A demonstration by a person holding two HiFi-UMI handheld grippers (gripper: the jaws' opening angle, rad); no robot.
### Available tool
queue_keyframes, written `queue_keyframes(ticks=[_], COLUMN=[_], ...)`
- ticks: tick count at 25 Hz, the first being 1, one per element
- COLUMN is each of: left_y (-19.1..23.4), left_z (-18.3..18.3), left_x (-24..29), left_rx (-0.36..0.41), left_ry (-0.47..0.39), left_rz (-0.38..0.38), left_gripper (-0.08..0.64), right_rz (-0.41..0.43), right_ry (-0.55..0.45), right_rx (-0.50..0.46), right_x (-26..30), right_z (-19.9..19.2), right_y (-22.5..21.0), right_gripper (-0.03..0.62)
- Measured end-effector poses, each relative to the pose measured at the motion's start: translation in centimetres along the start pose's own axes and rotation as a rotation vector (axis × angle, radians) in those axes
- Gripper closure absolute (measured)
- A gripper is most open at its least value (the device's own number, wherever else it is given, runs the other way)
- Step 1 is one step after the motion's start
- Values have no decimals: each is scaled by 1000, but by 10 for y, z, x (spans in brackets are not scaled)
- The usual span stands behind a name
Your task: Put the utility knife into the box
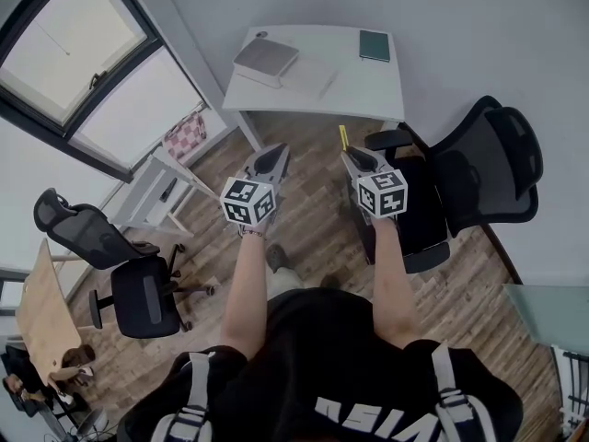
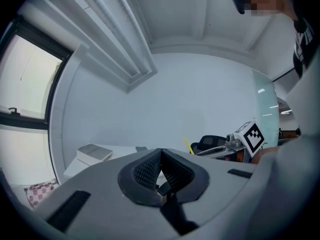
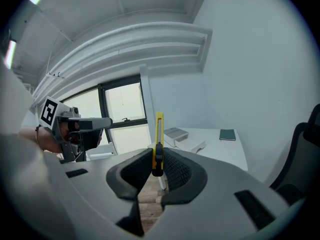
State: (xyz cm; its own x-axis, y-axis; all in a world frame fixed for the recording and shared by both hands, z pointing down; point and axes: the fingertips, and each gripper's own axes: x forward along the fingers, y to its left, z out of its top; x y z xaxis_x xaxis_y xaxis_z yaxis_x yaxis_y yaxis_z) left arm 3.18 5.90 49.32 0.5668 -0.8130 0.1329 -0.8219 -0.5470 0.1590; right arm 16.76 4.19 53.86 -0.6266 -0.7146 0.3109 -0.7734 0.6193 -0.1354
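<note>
Yellow utility knife (image 3: 158, 134) stands upright, clamped between the pads of the right gripper (image 3: 158, 159), with its far end sticking out past the jaws. The left gripper (image 2: 161, 156) has its jaws pressed together with nothing between them. Both are held side by side over the wooden floor (image 1: 313, 238), short of the white table (image 1: 368, 86), where the grey box (image 1: 267, 58) sits, well apart from the knife, with a green notebook (image 1: 375, 45) at the table's other end

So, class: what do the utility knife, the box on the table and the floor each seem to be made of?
Utility knife: smooth yellow plastic, probably, by its even colour. Box: matt grey-and-white cardboard, perhaps; too far to confirm. Floor: wood or wood-look planks, with staggered brown boards.
</note>
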Motion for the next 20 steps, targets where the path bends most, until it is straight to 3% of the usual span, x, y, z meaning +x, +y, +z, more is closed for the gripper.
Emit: queue_keyframes(ticks=[20], left_y=[110], left_z=[26], left_x=[20], left_rx=[-27], left_ry=[-6], left_rz=[-46], left_gripper=[535], right_rz=[-54], right_ry=[17], right_rx=[0], right_x=[99], right_z=[38], right_y=[16], right_gripper=[511])
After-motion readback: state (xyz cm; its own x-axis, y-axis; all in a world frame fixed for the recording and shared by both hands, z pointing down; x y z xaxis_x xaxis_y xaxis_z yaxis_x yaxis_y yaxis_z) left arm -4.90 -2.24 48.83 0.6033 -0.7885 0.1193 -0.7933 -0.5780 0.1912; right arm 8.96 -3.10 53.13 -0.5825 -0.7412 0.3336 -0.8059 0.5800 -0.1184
